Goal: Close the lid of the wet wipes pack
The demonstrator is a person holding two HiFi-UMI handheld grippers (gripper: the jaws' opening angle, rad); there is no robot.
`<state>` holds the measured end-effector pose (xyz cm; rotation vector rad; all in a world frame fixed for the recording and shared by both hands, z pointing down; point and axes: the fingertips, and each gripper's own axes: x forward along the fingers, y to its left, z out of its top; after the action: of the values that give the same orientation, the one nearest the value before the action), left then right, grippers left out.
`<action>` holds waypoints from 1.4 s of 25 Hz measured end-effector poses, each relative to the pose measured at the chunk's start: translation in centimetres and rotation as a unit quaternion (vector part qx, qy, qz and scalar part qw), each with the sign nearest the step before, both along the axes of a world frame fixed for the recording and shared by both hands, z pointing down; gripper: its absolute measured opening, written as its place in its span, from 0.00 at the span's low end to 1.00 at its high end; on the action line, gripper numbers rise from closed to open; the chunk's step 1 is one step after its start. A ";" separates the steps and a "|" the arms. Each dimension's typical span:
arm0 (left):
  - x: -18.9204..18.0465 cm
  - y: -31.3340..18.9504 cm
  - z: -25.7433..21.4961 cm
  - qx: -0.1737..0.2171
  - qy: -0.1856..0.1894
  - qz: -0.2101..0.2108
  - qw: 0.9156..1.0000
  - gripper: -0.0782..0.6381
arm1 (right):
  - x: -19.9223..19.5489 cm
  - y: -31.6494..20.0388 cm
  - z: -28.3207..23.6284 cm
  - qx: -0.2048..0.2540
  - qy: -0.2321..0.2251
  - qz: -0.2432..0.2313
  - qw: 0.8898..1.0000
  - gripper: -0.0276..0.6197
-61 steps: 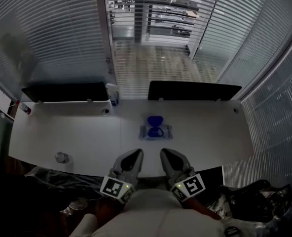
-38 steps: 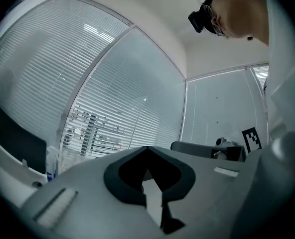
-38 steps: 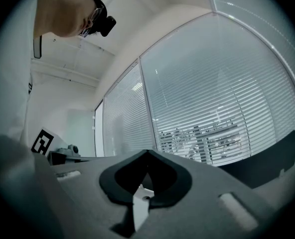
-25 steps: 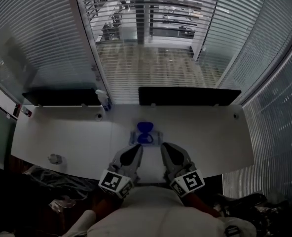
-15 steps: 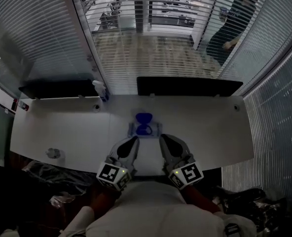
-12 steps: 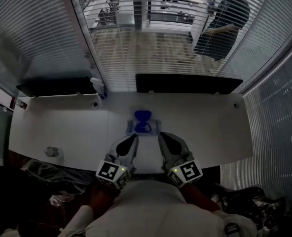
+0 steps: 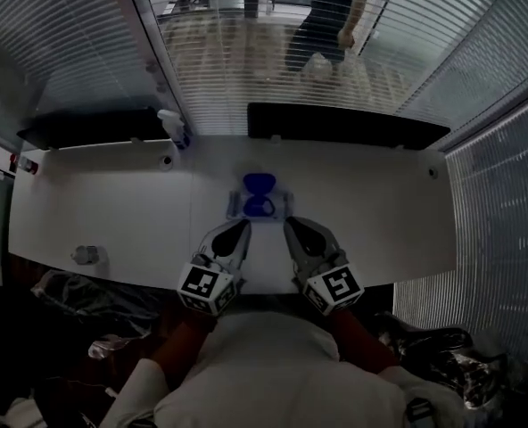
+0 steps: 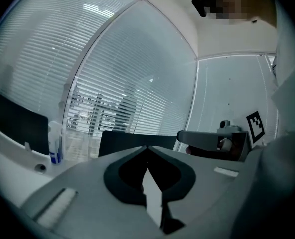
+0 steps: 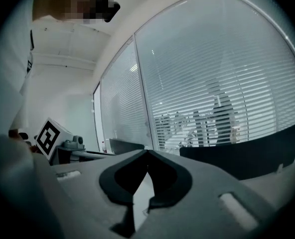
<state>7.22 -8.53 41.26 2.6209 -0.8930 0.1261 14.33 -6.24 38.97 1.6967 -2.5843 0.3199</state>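
Just short of the wet wipes pack, left gripper and right gripper hover at the approach stage, jaws pressed together and empty; its blue lid, seemingly raised, needs pushing down next.

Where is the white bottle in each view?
Head view: bottle at the table's far edge, left of centre.
Left gripper view: low left, just left of the right monitor.
Right gripper view: cannot make it out.
Shared landmark: right monitor, in all three views.
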 end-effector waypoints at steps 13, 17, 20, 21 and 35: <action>-0.3 -5.1 14.5 -0.060 -0.077 0.016 0.995 0.11 | 0.5 -6.7 11.2 -0.075 0.086 -0.050 0.992 0.05; -0.8 -5.9 19.3 -0.072 -0.126 0.014 0.989 0.11 | 1.4 -8.1 15.6 -0.115 0.111 -0.058 0.986 0.10; -1.0 -5.7 22.3 -0.103 -0.140 0.014 0.985 0.11 | 1.8 -9.2 18.1 -0.136 0.126 -0.066 0.981 0.11; -1.0 -5.6 23.3 -0.113 -0.145 0.013 0.983 0.11 | 2.0 -9.7 19.0 -0.143 0.130 -0.069 0.979 0.11; -1.7 -6.5 32.1 -0.175 -0.221 0.024 0.959 0.11 | 5.0 -16.4 30.4 -0.249 0.175 -0.105 0.947 0.19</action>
<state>5.54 -15.06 73.38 2.3125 -0.8475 0.8313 19.36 -22.68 69.36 1.1709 -2.1577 0.5462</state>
